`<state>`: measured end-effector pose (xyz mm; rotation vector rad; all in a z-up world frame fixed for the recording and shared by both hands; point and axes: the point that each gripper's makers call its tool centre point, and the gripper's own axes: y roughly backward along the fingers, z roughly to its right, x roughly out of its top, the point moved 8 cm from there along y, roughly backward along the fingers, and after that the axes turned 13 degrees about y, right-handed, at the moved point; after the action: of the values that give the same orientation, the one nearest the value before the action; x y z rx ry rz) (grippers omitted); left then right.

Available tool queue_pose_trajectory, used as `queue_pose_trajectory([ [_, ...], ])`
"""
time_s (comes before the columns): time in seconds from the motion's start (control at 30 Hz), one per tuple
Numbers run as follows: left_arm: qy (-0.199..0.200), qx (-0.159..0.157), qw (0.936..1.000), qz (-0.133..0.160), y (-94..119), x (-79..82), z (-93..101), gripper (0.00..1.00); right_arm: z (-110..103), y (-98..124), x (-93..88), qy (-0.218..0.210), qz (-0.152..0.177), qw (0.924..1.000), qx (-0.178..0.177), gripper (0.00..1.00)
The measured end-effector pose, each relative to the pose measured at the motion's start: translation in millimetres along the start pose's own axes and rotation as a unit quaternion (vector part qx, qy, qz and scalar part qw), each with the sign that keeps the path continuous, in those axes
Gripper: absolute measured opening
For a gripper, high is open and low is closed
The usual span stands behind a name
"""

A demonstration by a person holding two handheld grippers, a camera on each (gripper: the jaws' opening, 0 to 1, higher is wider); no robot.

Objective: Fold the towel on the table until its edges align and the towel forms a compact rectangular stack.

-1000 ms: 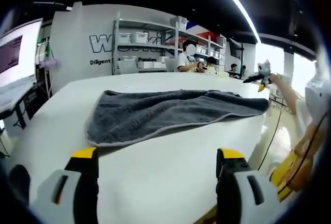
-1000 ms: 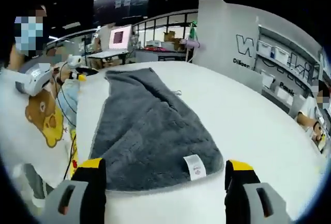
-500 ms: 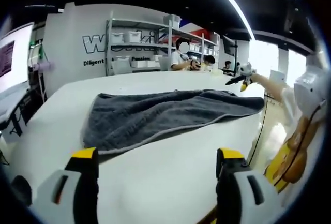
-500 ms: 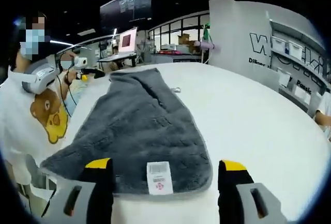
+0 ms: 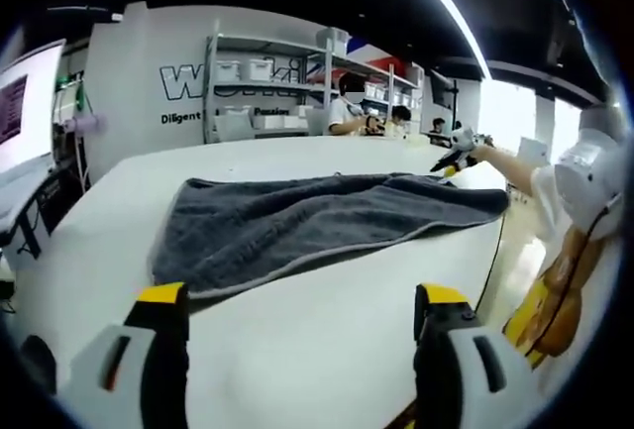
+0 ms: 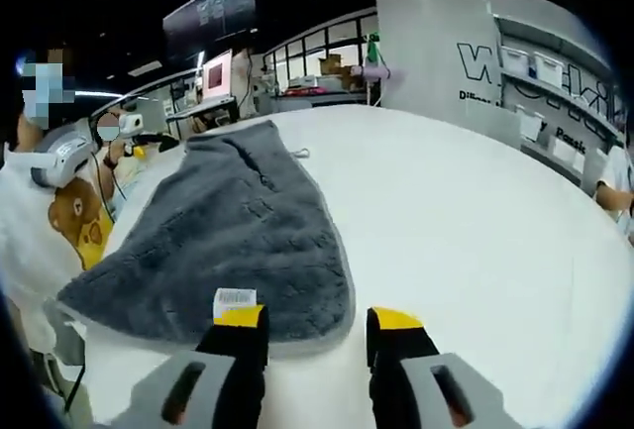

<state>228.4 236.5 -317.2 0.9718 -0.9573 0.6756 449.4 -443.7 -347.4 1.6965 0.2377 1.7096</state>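
A grey towel [image 5: 317, 221] lies spread lengthwise on the white table [image 5: 327, 350]. My left gripper [image 5: 300, 315] hovers open over bare table, short of the towel's long edge. Far right, a hand holds my right gripper [image 5: 454, 159] at the towel's far end. In the right gripper view the towel [image 6: 228, 241] runs away from me, its white label [image 6: 236, 300] by my left jaw. My right gripper [image 6: 317, 322] is half closed, jaws still apart, with the towel's near edge lying between them. My left gripper [image 6: 147, 140] shows small at the far left.
Shelves with white boxes [image 5: 267, 82] and seated people [image 5: 347, 112] stand behind the table. A monitor [image 5: 25, 102] is at the left. The person holding the grippers [image 5: 584, 201] stands along the table's edge [image 6: 50, 201]. Bare table [image 6: 475, 241] stretches right of the towel.
The right gripper has come down onto the towel's near edge by the label, and its jaws have narrowed a lot. The left gripper view has barely shifted; its jaws stay wide.
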Motion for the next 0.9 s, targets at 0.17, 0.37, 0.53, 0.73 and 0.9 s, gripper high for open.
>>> queue_pose_trajectory([
  [0.17, -0.001, -0.004, 1.0000, -0.002, -4, -0.6, 2.1, 0.99, 2, -2, -7.7, 0.013, -0.017, 0.9998, -0.003, 0.19],
  [0.37, 0.001, -0.004, 1.0000, -0.005, -10, -2.3, 4.0, 0.99, 12, -9, -9.4, 0.041, -0.027, 0.9984, -0.028, 0.03],
  [0.53, 0.003, -0.001, 1.0000, -0.007, -14, -2.9, 4.7, 0.99, 35, -13, -7.7, 0.068, -0.061, 0.9930, -0.075, 0.02],
  [0.73, 0.004, 0.004, 1.0000, -0.006, -19, -1.7, 4.9, 0.99, 74, -30, 0.2, 0.083, -0.111, 0.9819, -0.129, 0.02],
  [0.9, 0.006, 0.006, 0.9999, -0.007, -23, -2.4, 4.5, 0.99, 112, -49, 11.7, 0.085, -0.148, 0.9689, -0.179, 0.02],
])
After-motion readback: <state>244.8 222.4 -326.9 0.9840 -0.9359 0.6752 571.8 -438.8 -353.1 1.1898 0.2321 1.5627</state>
